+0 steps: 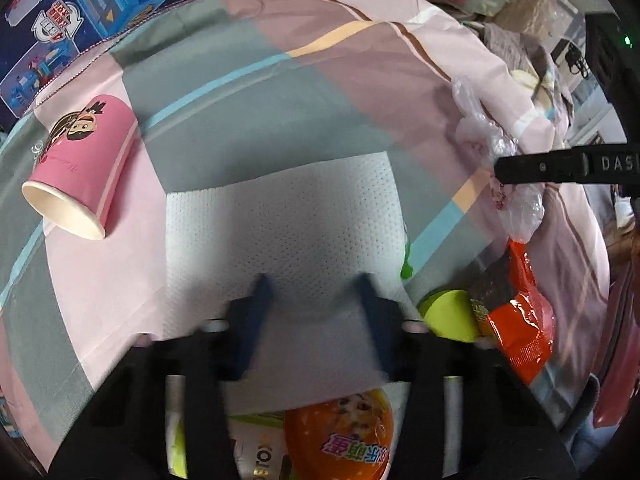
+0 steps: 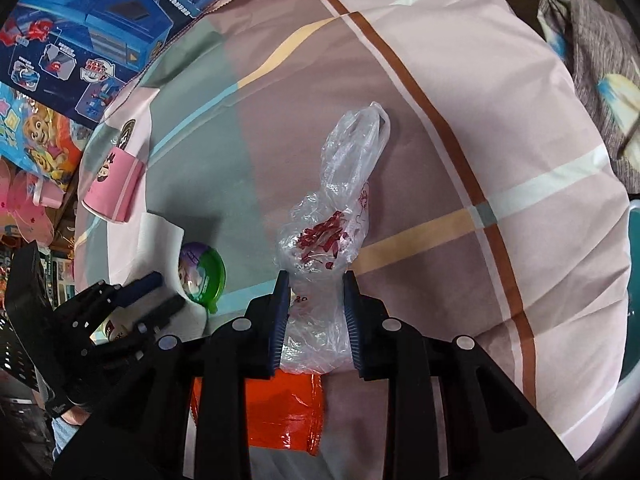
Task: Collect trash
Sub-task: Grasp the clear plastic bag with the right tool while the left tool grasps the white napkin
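Observation:
A white paper towel [image 1: 280, 216] lies flat on the checked cloth [image 1: 248, 92]. My left gripper [image 1: 314, 284] points down onto it, and the towel humps up between the pressing fingers. In the right wrist view my right gripper [image 2: 316, 304] is shut on a crumpled clear plastic bag [image 2: 344, 184] with red print, which stretches away from the fingers across the cloth. A pink paper cup [image 1: 80, 168] lies on its side at the left. An orange snack packet [image 2: 276, 412] sits under the right gripper. The left gripper [image 2: 168, 289] shows at the lower left of the right wrist view.
A green round capsule [image 2: 202, 272] rests beside the towel, and an orange round pack [image 1: 340, 432] lies under the left gripper. Blue toy boxes [image 2: 80, 40] line the far left edge of the cloth. Grey fabric [image 2: 600, 40] is heaped at the right.

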Demonstrator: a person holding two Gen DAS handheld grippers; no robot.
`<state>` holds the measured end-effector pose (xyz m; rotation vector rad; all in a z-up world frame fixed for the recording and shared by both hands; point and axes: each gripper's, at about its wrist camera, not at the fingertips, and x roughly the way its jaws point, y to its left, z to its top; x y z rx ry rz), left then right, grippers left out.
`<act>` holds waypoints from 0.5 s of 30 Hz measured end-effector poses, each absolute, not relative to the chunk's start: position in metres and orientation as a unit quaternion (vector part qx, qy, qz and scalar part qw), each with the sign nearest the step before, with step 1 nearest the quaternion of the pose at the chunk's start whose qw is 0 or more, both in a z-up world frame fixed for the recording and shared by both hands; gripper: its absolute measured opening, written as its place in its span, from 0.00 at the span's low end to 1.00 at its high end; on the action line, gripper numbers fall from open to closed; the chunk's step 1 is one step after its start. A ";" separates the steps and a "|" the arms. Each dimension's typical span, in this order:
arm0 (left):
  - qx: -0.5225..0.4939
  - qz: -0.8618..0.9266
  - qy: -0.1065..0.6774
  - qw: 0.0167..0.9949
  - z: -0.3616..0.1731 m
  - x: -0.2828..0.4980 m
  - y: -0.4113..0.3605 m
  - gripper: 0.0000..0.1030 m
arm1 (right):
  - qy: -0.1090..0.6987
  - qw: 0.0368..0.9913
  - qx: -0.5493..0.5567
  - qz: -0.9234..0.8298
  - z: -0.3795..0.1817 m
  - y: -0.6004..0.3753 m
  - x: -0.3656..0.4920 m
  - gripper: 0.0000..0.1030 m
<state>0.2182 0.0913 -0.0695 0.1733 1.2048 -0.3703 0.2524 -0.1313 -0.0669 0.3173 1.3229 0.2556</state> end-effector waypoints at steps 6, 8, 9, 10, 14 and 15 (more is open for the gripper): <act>0.080 -0.160 0.557 0.811 -0.070 0.219 0.087 0.10 | 0.610 0.768 0.158 0.119 -0.072 -0.141 0.248 0.25; 0.068 -0.168 0.558 0.809 -0.068 0.219 0.087 0.10 | 0.608 0.769 0.159 0.118 -0.071 -0.145 0.245 0.25; 0.068 -0.174 0.557 0.809 -0.066 0.218 0.086 0.11 | 0.608 0.769 0.159 0.117 -0.070 -0.146 0.246 0.25; 0.073 -0.178 0.556 0.808 -0.064 0.217 0.084 0.12 | 0.607 0.770 0.159 0.117 -0.069 -0.148 0.245 0.25; 0.101 -0.155 0.548 0.816 -0.058 0.218 0.082 0.56 | 0.608 0.769 0.159 0.116 -0.070 -0.152 0.246 0.25; 0.106 -0.144 0.542 0.821 -0.057 0.218 0.084 0.68 | 0.609 0.768 0.159 0.116 -0.071 -0.152 0.247 0.25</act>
